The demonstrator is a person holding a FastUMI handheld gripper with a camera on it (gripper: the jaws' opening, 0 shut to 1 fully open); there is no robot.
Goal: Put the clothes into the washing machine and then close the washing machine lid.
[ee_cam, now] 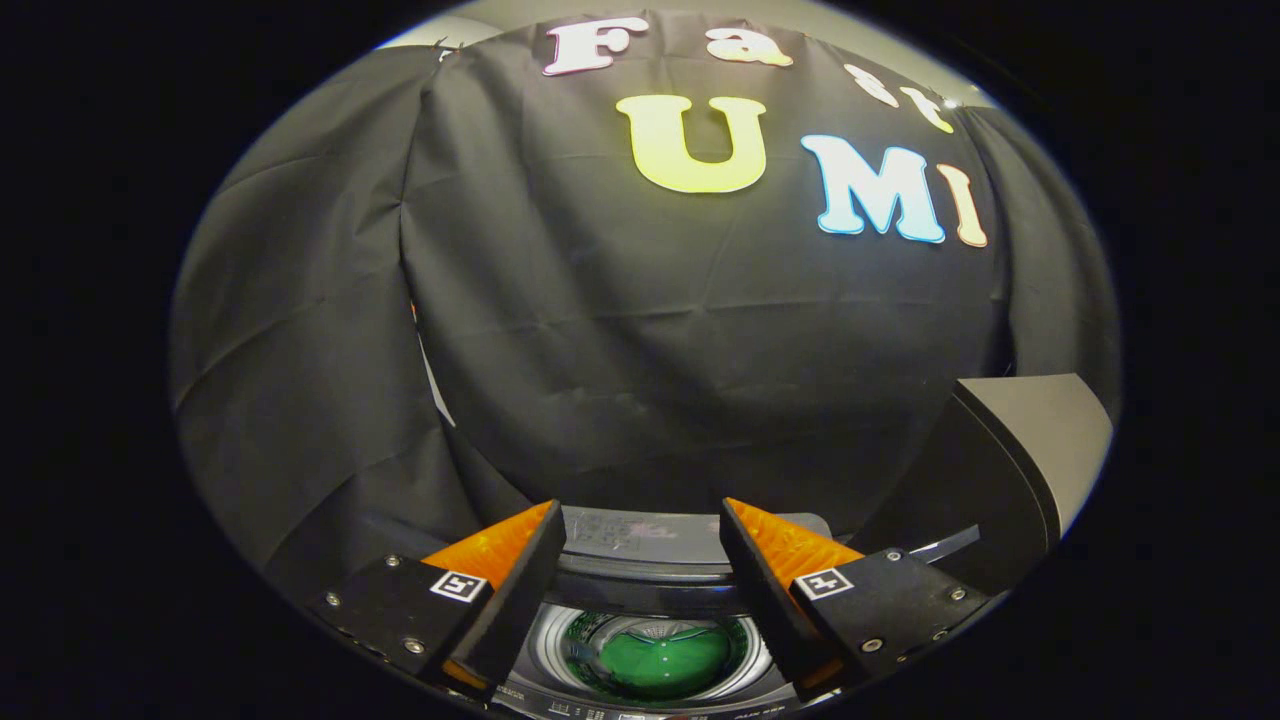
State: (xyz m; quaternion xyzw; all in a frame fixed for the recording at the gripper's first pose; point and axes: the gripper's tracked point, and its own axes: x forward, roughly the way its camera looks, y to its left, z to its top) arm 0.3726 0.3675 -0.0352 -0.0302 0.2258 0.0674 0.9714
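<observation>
While fingers (640, 520) gape, green clothes (665, 660) lie in washer drum (545, 640) betw. them.

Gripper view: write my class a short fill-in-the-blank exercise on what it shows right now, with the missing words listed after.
1. The gripper hangs above the washing machine with its fingers ____.
2. The cloth lying in the drum is ____ in colour.
3. The washing machine lid stands ____.

Missing words: open; green; open
</observation>
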